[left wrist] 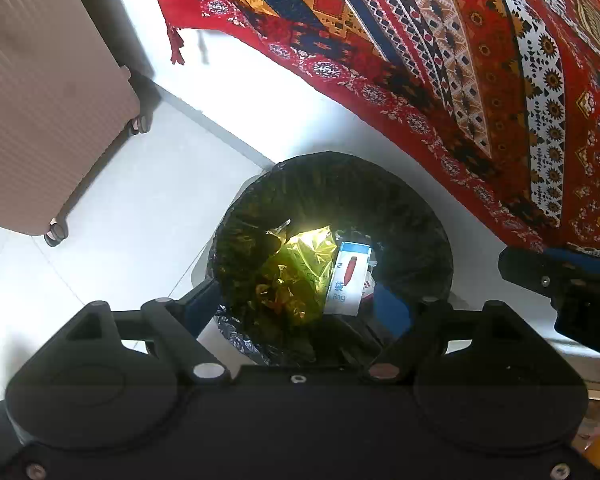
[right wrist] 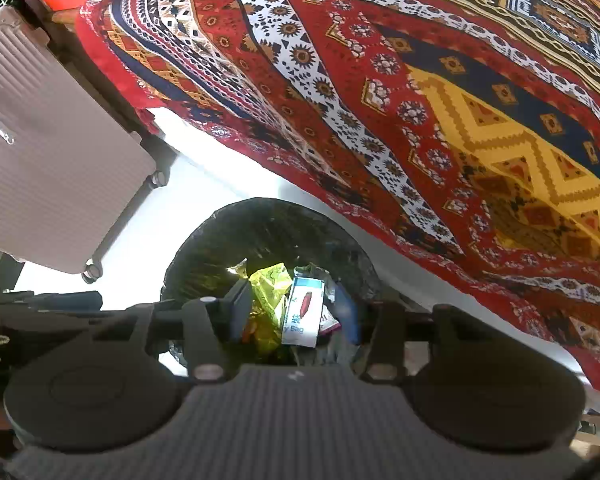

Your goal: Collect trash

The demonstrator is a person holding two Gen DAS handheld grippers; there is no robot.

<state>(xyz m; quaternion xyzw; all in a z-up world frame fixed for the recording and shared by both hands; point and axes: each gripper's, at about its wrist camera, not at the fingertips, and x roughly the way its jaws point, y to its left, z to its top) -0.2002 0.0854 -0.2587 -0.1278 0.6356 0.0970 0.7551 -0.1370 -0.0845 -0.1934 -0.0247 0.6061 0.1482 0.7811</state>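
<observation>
While both grippers hung over the black-lined trash bin [left wrist: 332,184], left gripper [left wrist: 300,304] and right gripper [right wrist: 296,312] were spread, holding nothing; yellow wrapper [left wrist: 296,264] and white-blue packet [left wrist: 348,276] lay inside the bin, below the fingertips, beside the patterned cloth [right wrist: 380,80].

A black liner [left wrist: 412,216] is wrapping the bin, a shiny yellow-gold wrapper [left wrist: 300,272] is glinting beside a white-and-blue packet with a red mark [left wrist: 348,276], a red, navy, white and ochre geometric cloth [left wrist: 440,52] is draping above, and a ribbed beige-pink suitcase [left wrist: 40,100] is standing on pale tiles [left wrist: 132,216].
</observation>
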